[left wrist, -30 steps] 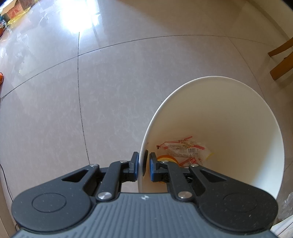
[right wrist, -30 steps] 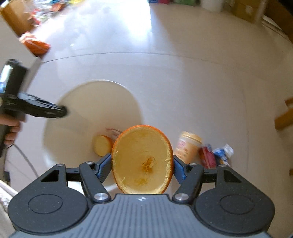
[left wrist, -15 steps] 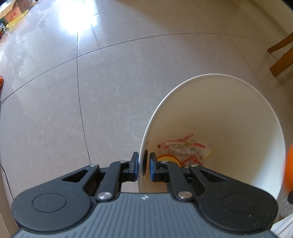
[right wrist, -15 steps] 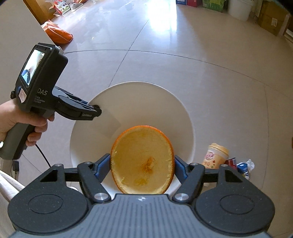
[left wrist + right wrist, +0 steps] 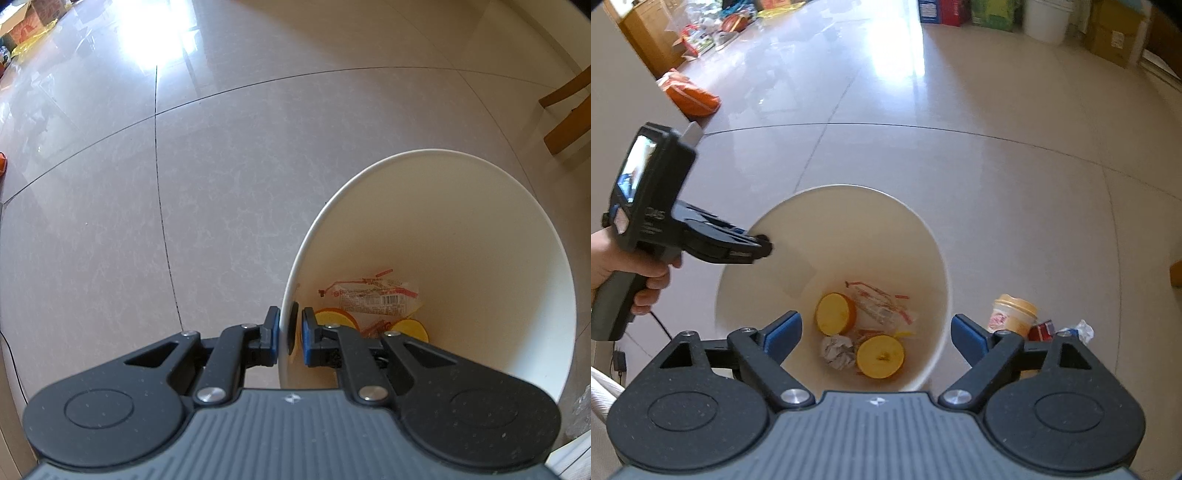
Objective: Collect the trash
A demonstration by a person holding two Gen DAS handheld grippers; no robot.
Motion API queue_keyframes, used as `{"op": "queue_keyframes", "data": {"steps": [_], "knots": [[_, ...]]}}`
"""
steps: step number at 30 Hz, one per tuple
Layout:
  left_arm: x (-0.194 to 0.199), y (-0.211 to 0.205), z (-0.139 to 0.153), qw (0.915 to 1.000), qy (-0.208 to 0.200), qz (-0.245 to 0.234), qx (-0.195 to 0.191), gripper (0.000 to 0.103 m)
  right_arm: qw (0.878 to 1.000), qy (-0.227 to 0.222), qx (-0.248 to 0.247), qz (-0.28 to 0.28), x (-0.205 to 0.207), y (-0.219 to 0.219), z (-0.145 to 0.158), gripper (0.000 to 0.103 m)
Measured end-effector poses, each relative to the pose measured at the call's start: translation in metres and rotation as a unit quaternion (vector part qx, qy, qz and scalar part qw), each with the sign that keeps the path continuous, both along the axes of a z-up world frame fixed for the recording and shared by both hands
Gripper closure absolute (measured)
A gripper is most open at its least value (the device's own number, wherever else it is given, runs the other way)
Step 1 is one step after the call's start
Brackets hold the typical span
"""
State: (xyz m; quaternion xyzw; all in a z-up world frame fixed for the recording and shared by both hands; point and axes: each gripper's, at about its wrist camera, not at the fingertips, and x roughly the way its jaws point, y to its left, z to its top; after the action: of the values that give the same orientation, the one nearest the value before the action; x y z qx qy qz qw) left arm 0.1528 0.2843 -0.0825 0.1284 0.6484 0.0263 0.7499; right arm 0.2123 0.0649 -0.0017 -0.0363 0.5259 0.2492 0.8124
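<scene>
Pinching the bin [image 5: 480,229] rim: left gripper [image 5: 289,328] has one pad outside the wall, one inside, pressed tight on it. In the right wrist view the same gripper [image 5: 764,245] shows at the bin's [image 5: 923,236] left rim, held by a hand [image 5: 613,266].

Right gripper [image 5: 875,332] sits above the bin mouth, jaws just been opening, now spread wide with nothing between them. Blue pads [image 5: 783,328] clear of everything.

Bin contents, straight below the right gripper:
- orange half [image 5: 881,356], cut face up, nearest the gripper
- second orange half [image 5: 834,314], just beyond and left
- crumpled paper [image 5: 837,350] between the two, touching the near half
- clear wrapper [image 5: 882,304] with red print, beyond the halves

Left wrist view shows the wrapper [image 5: 373,295] and both halves [image 5: 334,317] at the bin bottom, just ahead of the inner pad.

Outside the bin, on the floor [image 5: 997,166] right of the right gripper: cup [image 5: 1012,314], red pack [image 5: 1043,329], and a crumpled bit [image 5: 1078,329] beside it, all close together.
</scene>
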Motion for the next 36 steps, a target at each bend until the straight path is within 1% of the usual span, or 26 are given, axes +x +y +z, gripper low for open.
{"op": "queue_keyframes", "data": {"steps": [6, 11, 14, 17, 20, 24, 26, 30, 36], "knots": [[0.001, 0.001, 0.000, 1.0000, 0.000, 0.002, 0.000, 0.093, 0.999, 0.007, -0.006, -0.033, 0.000, -0.030, -0.012, 0.012], [0.001, 0.000, 0.001, 1.0000, 0.000, 0.001, 0.000, 0.093, 0.996, 0.026, -0.013, -0.081, -0.001, -0.065, -0.030, 0.012], [0.000, 0.000, 0.001, 1.0000, 0.000, 0.003, -0.001, 0.093, 0.992, 0.039, -0.015, -0.120, -0.004, -0.087, -0.047, 0.012], [0.000, 0.001, 0.001, 1.0000, 0.000, 0.003, -0.002, 0.094, 0.983, 0.062, -0.023, -0.170, -0.006, -0.111, -0.069, 0.012], [0.000, 0.002, 0.001, 1.0000, 0.000, 0.006, -0.005, 0.093, 0.969, 0.094, -0.017, -0.227, -0.009, -0.137, -0.096, 0.012], [0.001, 0.004, 0.002, 1.0000, 0.000, 0.007, -0.006, 0.093, 0.946, 0.119, -0.005, -0.301, -0.013, -0.162, -0.129, 0.012], [0.001, 0.004, 0.002, 1.0000, 0.001, 0.007, -0.007, 0.093, 0.931, 0.130, 0.004, -0.342, -0.016, -0.175, -0.146, 0.012], [0.001, 0.004, 0.002, 1.0000, 0.001, 0.005, -0.005, 0.093, 0.893, 0.149, 0.010, -0.425, -0.020, -0.203, -0.182, 0.012], [0.002, 0.004, 0.001, 0.9999, 0.002, 0.009, -0.008, 0.093, 0.843, 0.170, 0.014, -0.511, -0.028, -0.233, -0.231, 0.012]]}}
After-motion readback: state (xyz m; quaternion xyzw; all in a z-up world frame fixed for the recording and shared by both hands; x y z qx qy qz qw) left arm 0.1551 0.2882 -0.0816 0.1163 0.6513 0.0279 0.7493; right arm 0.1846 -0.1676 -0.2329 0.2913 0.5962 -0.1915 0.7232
